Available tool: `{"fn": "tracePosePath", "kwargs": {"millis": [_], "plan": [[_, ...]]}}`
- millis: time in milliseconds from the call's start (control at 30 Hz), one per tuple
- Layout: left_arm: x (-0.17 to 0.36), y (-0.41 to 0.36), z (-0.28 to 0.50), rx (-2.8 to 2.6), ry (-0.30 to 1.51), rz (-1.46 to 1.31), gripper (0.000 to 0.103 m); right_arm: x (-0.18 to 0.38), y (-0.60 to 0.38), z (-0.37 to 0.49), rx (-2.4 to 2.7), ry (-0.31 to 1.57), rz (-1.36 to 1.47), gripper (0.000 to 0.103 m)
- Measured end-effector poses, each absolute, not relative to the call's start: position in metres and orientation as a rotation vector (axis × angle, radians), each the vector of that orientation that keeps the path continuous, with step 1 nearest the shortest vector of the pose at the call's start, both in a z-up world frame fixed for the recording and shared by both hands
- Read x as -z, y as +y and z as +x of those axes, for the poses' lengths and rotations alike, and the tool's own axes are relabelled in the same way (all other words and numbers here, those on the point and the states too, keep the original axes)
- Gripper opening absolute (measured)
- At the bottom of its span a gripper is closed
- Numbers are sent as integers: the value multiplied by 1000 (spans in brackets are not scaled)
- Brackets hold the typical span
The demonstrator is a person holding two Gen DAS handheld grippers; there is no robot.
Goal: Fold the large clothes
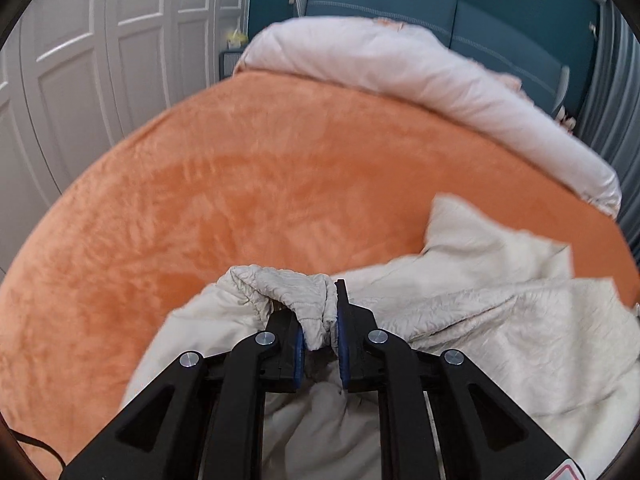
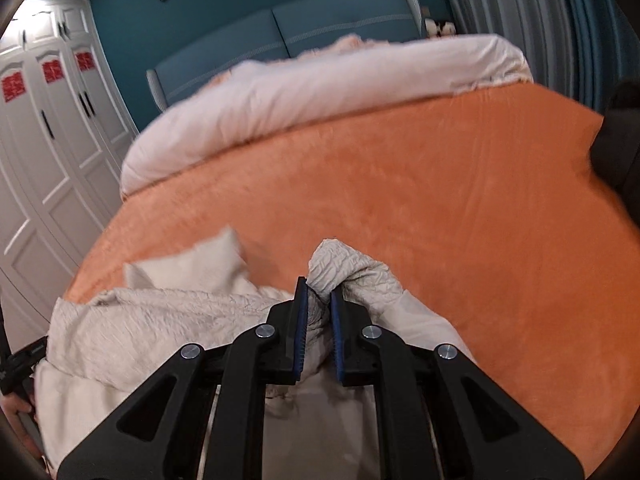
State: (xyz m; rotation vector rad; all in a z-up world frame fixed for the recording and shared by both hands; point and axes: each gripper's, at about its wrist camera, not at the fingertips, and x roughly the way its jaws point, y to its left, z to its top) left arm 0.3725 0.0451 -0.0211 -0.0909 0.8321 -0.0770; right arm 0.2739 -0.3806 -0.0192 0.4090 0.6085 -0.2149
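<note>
Cream garment [image 1: 480, 320]: crinkled matt cloth. Beneath it, orange blanket [image 1: 240, 184]: plush fleece. Beyond the blanket, pale duvet [image 1: 400, 68]: smooth cloth. Gripper fingers [image 2: 288, 332]: matt black plastic, metal pins.

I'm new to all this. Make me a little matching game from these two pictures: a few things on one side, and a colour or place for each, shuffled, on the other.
Things:
1. blanket
2. garment
3. duvet
4. wardrobe

Descriptions:
A. white, with panelled doors, beside the bed
B. orange, spread over the bed
C. cream, pinched by both the left tool and the right tool
D. pale, bunched along the head of the bed

Pairs: 1-B, 2-C, 3-D, 4-A
</note>
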Motion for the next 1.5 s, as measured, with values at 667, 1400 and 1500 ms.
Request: {"fn": "tracePosePath", "kwargs": {"millis": [667, 1400, 1500], "plan": [[73, 36, 384, 93, 800, -152, 18, 73, -393, 293, 186, 637, 517, 10], [-39, -31, 284, 392, 753, -62, 64, -27, -237, 243, -177, 601, 85, 20], [-11, -44, 302, 316, 775, -17, 64, -9, -218, 270, -159, 638, 38, 20]]}}
